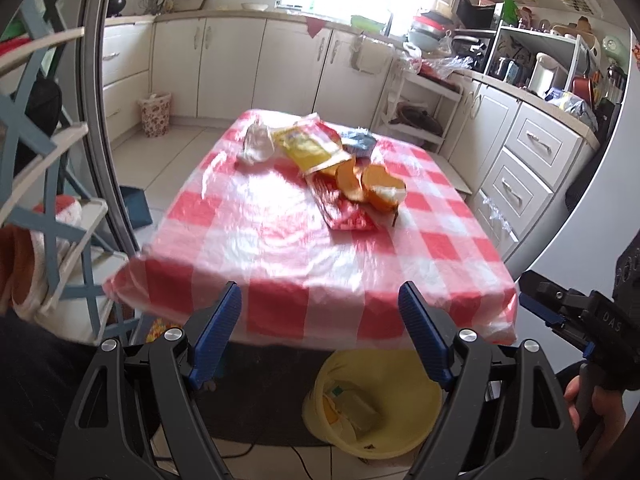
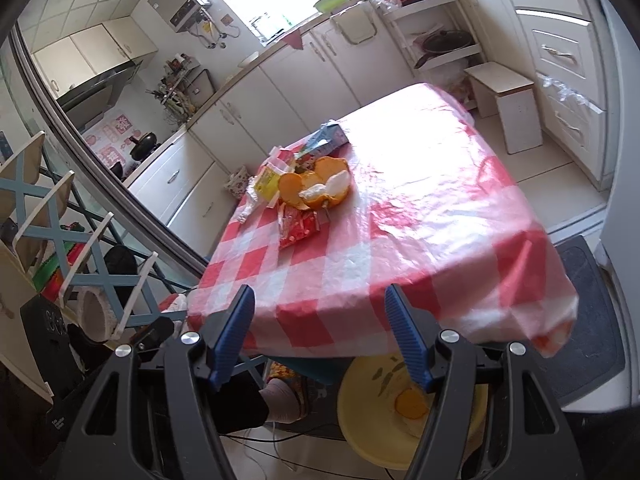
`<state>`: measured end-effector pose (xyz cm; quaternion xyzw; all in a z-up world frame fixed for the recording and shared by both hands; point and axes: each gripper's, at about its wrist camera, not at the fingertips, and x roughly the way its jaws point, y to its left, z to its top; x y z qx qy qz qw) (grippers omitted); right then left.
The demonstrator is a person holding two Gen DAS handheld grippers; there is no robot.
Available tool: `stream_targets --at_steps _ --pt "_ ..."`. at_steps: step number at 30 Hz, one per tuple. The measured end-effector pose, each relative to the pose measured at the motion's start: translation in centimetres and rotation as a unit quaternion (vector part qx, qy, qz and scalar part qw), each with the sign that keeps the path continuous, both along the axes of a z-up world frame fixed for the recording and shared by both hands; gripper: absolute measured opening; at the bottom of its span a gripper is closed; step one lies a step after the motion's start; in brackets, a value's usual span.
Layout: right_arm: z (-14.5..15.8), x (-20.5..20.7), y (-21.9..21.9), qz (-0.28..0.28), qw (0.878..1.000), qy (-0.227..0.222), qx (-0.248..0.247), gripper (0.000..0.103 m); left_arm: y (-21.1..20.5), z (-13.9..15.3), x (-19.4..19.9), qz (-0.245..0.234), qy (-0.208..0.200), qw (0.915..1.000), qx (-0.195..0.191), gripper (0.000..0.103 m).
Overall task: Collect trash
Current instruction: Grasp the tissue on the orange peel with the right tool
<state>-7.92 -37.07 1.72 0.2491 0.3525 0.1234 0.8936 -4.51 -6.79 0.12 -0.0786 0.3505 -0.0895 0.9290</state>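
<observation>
- The table under a glossy red-and-white checked plastic cloth (image 1: 304, 248) fills the middle of both views; the cloth hangs over the near edge, and all the trash lies toward the far half.
- A round yellow plastic bucket (image 1: 404, 436) stands on the floor just below the table's near edge. Inside it lie pale scraps and a bit of orange peel.
- The left gripper (image 1: 320, 304), black-armed with ribbed blue pads, hangs before the near table edge with its jaws spread wide and nothing between them.
- The right gripper (image 2: 320, 308), of the same make, is likewise released and empty, over the near edge of the cloth. It also shows at the right edge of the left wrist view, held by a hand (image 1: 600, 404).
- A crumpled yellow snack bag with red trim (image 1: 310, 146) lies near the far middle of the table.
- A flat shiny red wrapper (image 1: 344, 208) lies nearest of the trash, partly under the peel.
- Two cupped pieces of orange fruit peel (image 1: 370, 186), white pith showing, sit on the wrapper's far end, touching each other.
- A crumpled white plastic bag or tissue (image 1: 256, 144) lies just left of the yellow bag.
- A small blue-and-white packet (image 1: 360, 142) sits behind the peel, beside the yellow bag.
</observation>
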Motion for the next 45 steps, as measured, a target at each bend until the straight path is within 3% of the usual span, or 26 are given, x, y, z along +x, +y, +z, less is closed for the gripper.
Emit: stream_targets --at_steps 8,14,16,19,22,26,28,30,32,40,45 --pt "0.8 7.0 1.4 0.039 0.999 0.013 -0.018 0.066 1.5 0.7 4.6 0.014 0.004 0.9999 0.005 0.079" --pt "0.6 14.8 1.7 0.056 0.996 0.044 -0.056 0.065 0.7 0.1 8.0 0.005 0.013 0.9999 0.01 0.079" --pt "-0.2 17.2 1.2 0.053 0.996 0.057 -0.046 0.065 0.3 -0.4 8.6 0.001 0.018 0.9998 0.01 0.079" --pt "-1.8 18.9 0.7 0.065 0.995 0.08 0.002 0.05 -0.3 -1.5 9.3 -0.005 0.033 0.9994 0.011 0.079" --pt "-3.0 20.0 1.7 0.086 0.991 0.1 0.019 0.047 -1.0 -2.5 10.2 -0.011 0.049 0.9987 0.012 0.079" --pt "-3.7 21.6 3.7 0.107 0.989 0.105 -0.014 0.047 -1.9 -3.0 11.1 -0.017 0.054 0.9983 0.014 0.079" --pt "-4.2 22.3 3.9 0.108 0.988 0.11 -0.018 0.04 -2.1 -3.2 11.3 -0.02 0.056 0.9981 0.014 0.079" --pt "-4.8 22.9 3.8 0.115 0.986 0.118 -0.015 0.015 -2.3 -3.4 11.7 -0.021 0.059 0.9979 0.016 0.079" --pt "-4.5 23.1 3.6 0.124 0.986 0.115 0.002 0.01 -2.2 -3.5 12.2 -0.018 0.061 0.9978 0.016 0.079" --pt "0.8 20.3 1.9 0.17 0.982 0.042 0.07 0.008 -0.9 -3.5 13.3 0.001 0.075 0.9971 -0.01 0.079" --pt "2.6 17.7 1.3 0.198 0.979 0.031 0.034 0.008 -1.4 -3.7 13.2 -0.004 0.078 0.9969 -0.005 0.079"
